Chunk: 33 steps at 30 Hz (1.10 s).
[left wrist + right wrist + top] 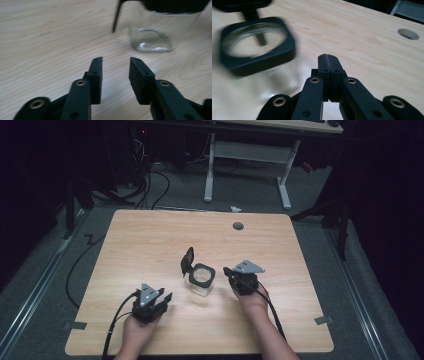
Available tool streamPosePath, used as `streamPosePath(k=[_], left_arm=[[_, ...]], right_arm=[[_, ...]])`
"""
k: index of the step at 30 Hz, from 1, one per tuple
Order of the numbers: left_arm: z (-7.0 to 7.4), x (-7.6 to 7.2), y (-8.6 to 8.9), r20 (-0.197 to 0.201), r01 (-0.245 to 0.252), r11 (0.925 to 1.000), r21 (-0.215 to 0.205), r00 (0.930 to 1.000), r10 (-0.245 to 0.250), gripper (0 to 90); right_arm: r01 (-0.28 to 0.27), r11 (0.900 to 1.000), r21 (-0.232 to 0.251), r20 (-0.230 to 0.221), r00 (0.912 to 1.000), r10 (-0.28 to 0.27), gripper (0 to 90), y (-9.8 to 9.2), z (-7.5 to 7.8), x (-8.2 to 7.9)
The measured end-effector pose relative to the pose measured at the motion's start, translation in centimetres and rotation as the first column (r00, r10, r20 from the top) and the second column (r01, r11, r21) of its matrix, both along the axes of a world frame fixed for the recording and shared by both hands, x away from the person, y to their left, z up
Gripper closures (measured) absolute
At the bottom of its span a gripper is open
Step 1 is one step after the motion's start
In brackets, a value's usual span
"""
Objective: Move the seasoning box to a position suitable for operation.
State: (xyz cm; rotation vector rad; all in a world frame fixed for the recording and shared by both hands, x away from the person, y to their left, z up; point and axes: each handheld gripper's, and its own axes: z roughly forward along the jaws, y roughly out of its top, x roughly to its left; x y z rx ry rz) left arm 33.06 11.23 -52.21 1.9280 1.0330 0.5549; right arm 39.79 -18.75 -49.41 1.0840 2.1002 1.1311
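Two tools flank the clear square glass jar (201, 281) with its black hinged lid (187, 260) flipped open, mid-surface. Left tool (164, 298) gapes empty; right tool (228, 271) is pressed closed, empty. Likely best: steady the glass body before tipping the lid.

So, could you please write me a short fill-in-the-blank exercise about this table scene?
1. The lid of the glass jar stands ____.
2. The jaws of the left gripper are ____.
3. The jaws of the right gripper are ____.
4. The jar stands ____ the two grippers on the wooden table.

Missing words: open; open; shut; between
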Motion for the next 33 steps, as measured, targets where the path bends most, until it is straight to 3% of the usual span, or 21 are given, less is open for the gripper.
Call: streamPosePath(k=[2, 3, 4, 8, 9, 11, 13, 14, 15, 18, 20, 24, 27, 28, 29, 31, 33], left_arm=[[-0.1, 0.2, -1.5, -0.023, 0.004, 1.0, -0.009, 0.9997, -0.004, 70.9], [0.0, 0.8, -2.5, -0.025, -0.006, 1.0, 0.002, 0.9997, 0.006, 73.8], [0.0, 0.8, -2.5, -0.025, -0.006, 1.0, 0.002, 0.9997, 0.006, 74.4], [0.1, 2.1, -3.5, -0.041, -0.009, 1.0, -0.003, 0.9991, 0.009, 77.9], [0.0, 2.6, -3.4, -0.041, -0.028, 0.9995, -0.012, 0.9988, 0.027, 78.5], [-0.3, 3.1, -3.3, -0.069, -0.01, 0.9994, -0.033, 0.9976, 0.008, 78.9], [-0.4, 3.1, -3.5, -0.065, -0.005, 0.9996, -0.026, 0.9979, 0.003, 79.6], [-0.6, 3.1, -3.9, -0.066, 0.018, 0.9992, -0.037, 0.9976, -0.02, 81.6], [-0.5, 3.1, -4.1, -0.069, 0.026, 0.9988, -0.042, 0.9972, -0.029, 80.6], [-0.4, 2.8, -4.6, -0.074, 0.05, 0.997, -0.059, 0.9958, -0.054, 79.3], [-0.2, 1.9, -5.5, -0.073, 0.091, 0.9933, -0.071, 0.9927, -0.097, 80.9], [-0.1, 1.2, -6.7, -0.06, 0.144, 0.988, -0.056, 0.9873, -0.147, 78.2], [0.2, 1.3, -6.5, -0.03, 0.113, 0.9921, -0.054, 0.9929, -0.115, 79.7], [0.4, 1.6, -6.1, -0.025, 0.092, 0.9942, -0.056, 0.9953, -0.094, 82.1], [1.0, 2.6, -5.2, -0.014, 0.058, 0.9958, -0.072, 0.9982, -0.059, 83.6], [1.5, 3.2, -4.9, -0.006, 0.045, 0.9969, -0.065, 0.999, -0.045, 85.0], [2.8, 4.5, -4.5, 0.031, 0.024, 0.9973, -0.07, 0.9993, -0.022, 88.7]], right_arm=[[-0.016, 1.0, -0.009, -0.016, 0.9997, 0.016, 90.0, 1.0, -0.5, 1.3], [-0.049, 0.999, -0.008, -0.022, 0.9986, 0.048, 90.0, 2.0, -0.9, 1.8], [-0.049, 0.999, -0.008, -0.022, 0.9986, 0.048, 90.0, 2.0, -0.9, 1.8], [-0.097, 0.995, -0.004, -0.011, 0.9952, 0.097, 90.0, 2.8, -1.2, 0.7], [-0.102, 0.995, -0.019, -0.005, 0.9948, 0.102, 90.0, 3.0, -1.3, -0.4], [-0.121, 0.993, 0.001, -0.007, 0.9926, 0.121, 90.0, 3.0, -1.4, -1.6], [-0.118, 0.993, -0.019, 0.005, 0.993, 0.118, 90.0, 3.2, -1.4, -2.2], [-0.091, 0.995, -0.031, 0.012, 0.9957, 0.092, 90.0, 3.0, -1.4, -3.1], [-0.079, 0.997, -0.017, 0.01, 0.9968, 0.079, 90.0, 2.7, -1.4, -3.3], [-0.061, 0.998, -0.002, 0.003, 0.9981, 0.061, 90.0, 2.1, -1.5, -3.5], [-0.033, 0.999, -0.009, -0.004, 0.9995, 0.033, 90.0, 1.3, -1.4, -3.7], [0.005, 1.0, -0.008, 0.001, 1.0, -0.005, 90.0, -0.2, -1.0, -3.4], [0.021, 1.0, 0.002, 0.01, 0.9997, -0.021, 90.0, -1.0, -0.7, -3.9], [0.025, 1.0, 0.006, 0.024, 0.9994, -0.025, 90.0, -1.4, -0.2, -4.7], [0.019, 1.0, 0.007, 0.031, 0.9993, -0.019, 90.0, -1.6, 0.0, -5.1], [0.016, 1.0, 0.014, 0.036, 0.9992, -0.017, 90.0, -1.7, 0.2, -5.5], [0.012, 0.999, 0.04, 0.049, 0.9987, -0.014, 90.0, -1.8, 0.7, -6.3]])
